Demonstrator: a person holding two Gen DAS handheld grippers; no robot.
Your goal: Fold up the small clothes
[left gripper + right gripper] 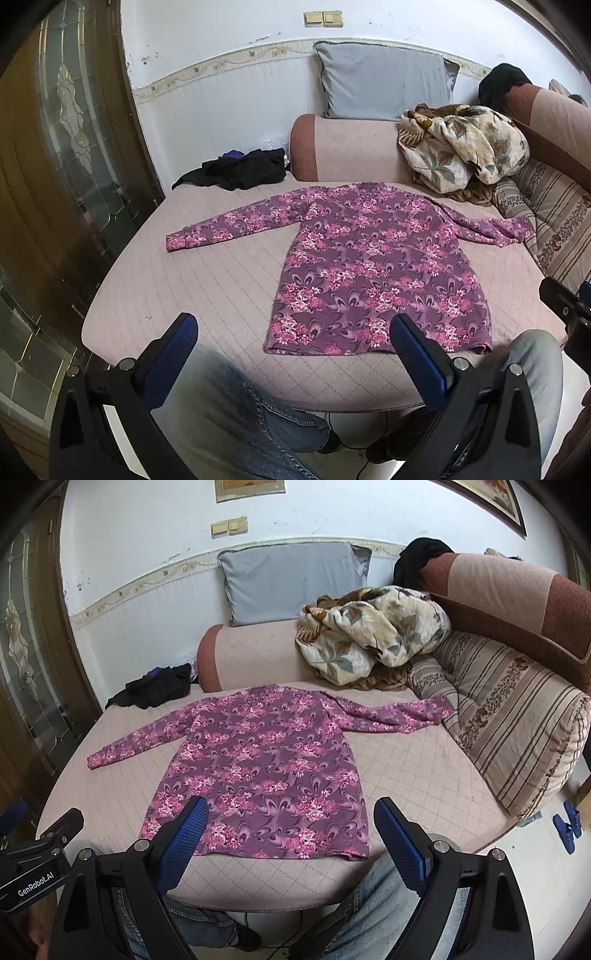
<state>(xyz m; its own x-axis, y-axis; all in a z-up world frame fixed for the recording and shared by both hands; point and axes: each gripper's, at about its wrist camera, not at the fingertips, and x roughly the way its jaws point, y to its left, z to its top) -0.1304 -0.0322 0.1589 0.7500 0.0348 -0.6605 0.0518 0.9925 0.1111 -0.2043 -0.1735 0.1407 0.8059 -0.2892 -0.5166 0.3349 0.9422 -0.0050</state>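
A purple long-sleeved top with pink flowers point(373, 266) lies spread flat on the pink quilted couch seat point(207, 295), hem toward me, both sleeves stretched out sideways. It also shows in the right wrist view point(266, 768). My left gripper point(293, 328) is open and empty, held above the seat's front edge near the hem's left corner. My right gripper point(290, 812) is open and empty, held over the hem. Its body shows at the right edge of the left wrist view point(569, 314).
A heap of black clothes point(243, 168) lies at the back left of the seat. A crumpled floral blanket point(461, 147) and a striped cushion point(517, 716) sit at the right. A grey pillow point(384, 81) leans on the wall. The person's jeans-clad knees point(236, 417) are below the seat edge.
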